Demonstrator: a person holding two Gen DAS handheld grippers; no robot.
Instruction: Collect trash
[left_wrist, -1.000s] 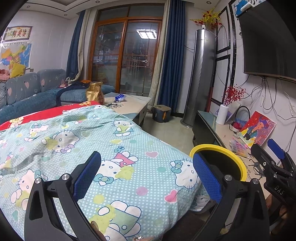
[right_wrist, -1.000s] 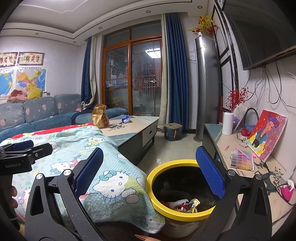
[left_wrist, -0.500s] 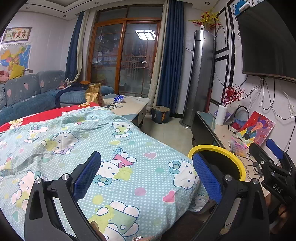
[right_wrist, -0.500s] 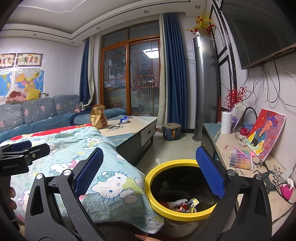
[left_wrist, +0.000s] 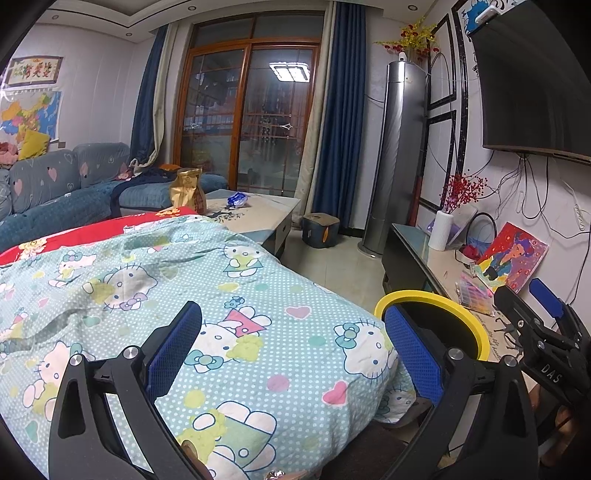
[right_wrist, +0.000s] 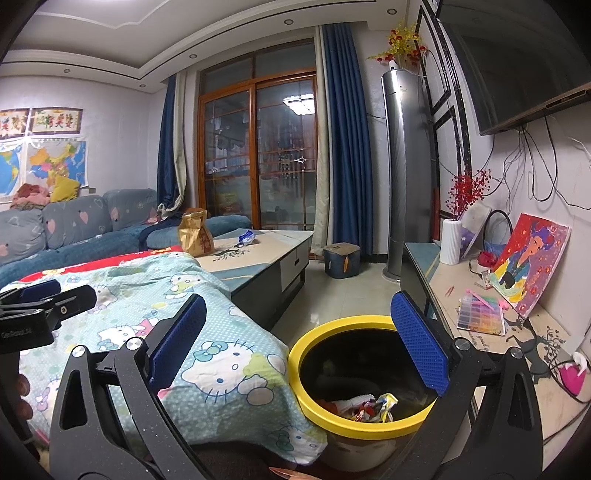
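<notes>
Your left gripper (left_wrist: 293, 347) is spread wide and empty over the cartoon-print blanket (left_wrist: 236, 295); your right gripper (right_wrist: 295, 339) is just as wide, empty, above the yellow-rimmed bin (right_wrist: 354, 430). The bin's base is hidden by the blanket's edge and your right fingers (right_wrist: 419, 343). Crumpled wrappers (right_wrist: 365, 404) lie inside it. On the coffee table (right_wrist: 266, 251) beyond stand a brown paper bag (right_wrist: 195, 233) and a blue wrapper (right_wrist: 246, 237), too small to make out.
</notes>
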